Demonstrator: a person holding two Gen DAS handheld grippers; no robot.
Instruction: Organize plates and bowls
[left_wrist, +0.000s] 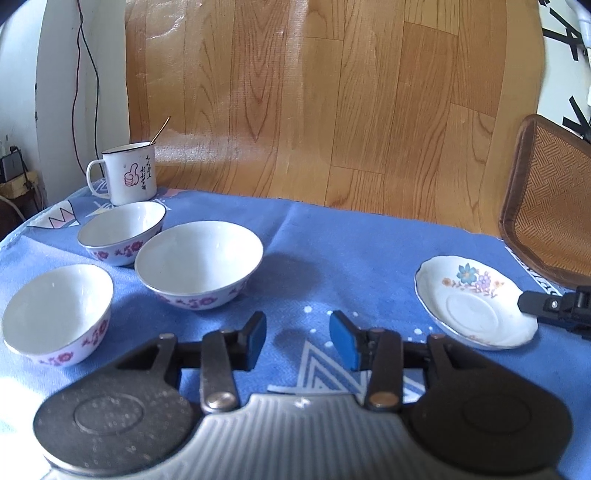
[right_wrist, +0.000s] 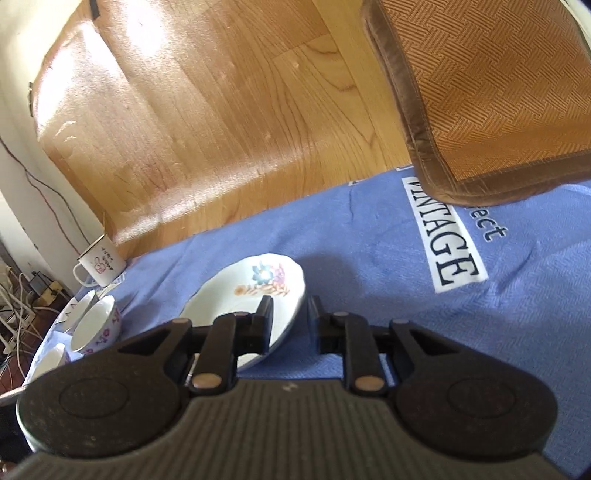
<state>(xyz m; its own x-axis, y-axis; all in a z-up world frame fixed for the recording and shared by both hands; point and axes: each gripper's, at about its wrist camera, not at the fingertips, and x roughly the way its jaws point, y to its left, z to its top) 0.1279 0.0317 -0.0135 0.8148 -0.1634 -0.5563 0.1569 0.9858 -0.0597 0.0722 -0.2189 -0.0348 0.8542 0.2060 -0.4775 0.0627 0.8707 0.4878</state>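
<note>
Floral plate (right_wrist: 255, 295) flat on blue cloth (right_wrist: 388, 258), its rim between my right gripper (right_wrist: 290, 317) jaws, which stand apart, not pinching. Three bowls (left_wrist: 199, 266) clustered left beside mug (left_wrist: 129, 177). My left gripper (left_wrist: 297, 339) spread, empty, over cloth.

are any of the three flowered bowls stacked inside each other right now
No, the three flowered bowls each sit separately on the blue cloth.
</note>
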